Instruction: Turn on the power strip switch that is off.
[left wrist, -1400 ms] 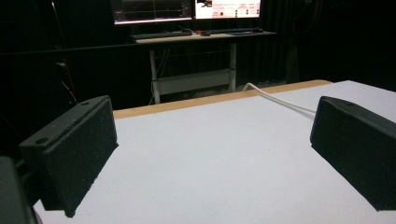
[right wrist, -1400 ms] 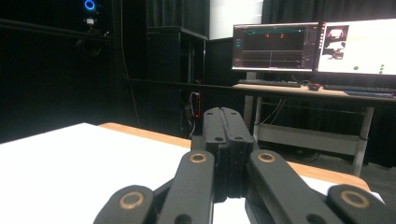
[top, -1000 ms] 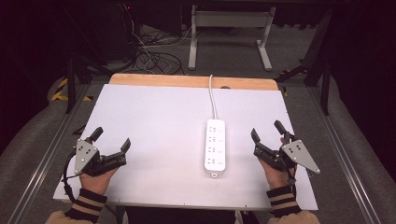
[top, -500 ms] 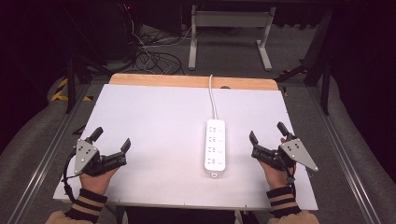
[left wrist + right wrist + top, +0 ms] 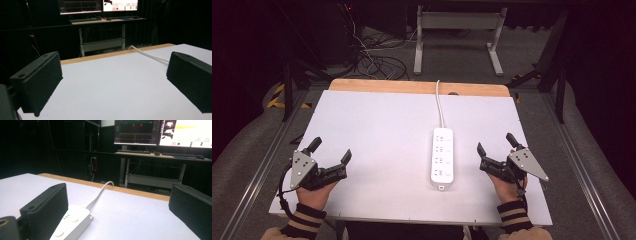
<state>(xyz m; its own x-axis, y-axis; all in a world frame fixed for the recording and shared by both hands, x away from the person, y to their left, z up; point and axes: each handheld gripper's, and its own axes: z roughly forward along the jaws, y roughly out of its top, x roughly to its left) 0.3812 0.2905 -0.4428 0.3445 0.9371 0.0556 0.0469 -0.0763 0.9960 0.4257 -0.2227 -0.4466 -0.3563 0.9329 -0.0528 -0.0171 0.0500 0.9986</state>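
A white power strip point(image 5: 442, 157) lies on the white table top point(image 5: 377, 130), right of centre, and its cable point(image 5: 439, 102) runs off the far edge. My left gripper point(image 5: 332, 149) rests near the front left corner, open and empty; its own view shows bare table between the jaws point(image 5: 113, 82). My right gripper point(image 5: 494, 143) sits just right of the strip, open with nothing between its fingers. Its jaws have just been opening. In the right gripper view the strip point(image 5: 72, 225) lies beside the left jaw of that gripper point(image 5: 118, 210).
A wooden strip point(image 5: 412, 86) borders the table's far edge. Beyond it stand a desk frame point(image 5: 457, 30) and loose cables point(image 5: 372, 62) on the floor. Monitors point(image 5: 160, 132) glow on a desk farther back. Metal rails point(image 5: 582, 170) flank the table.
The right gripper's jaws have spread a little wider. Both hands and the power strip stay where they were.
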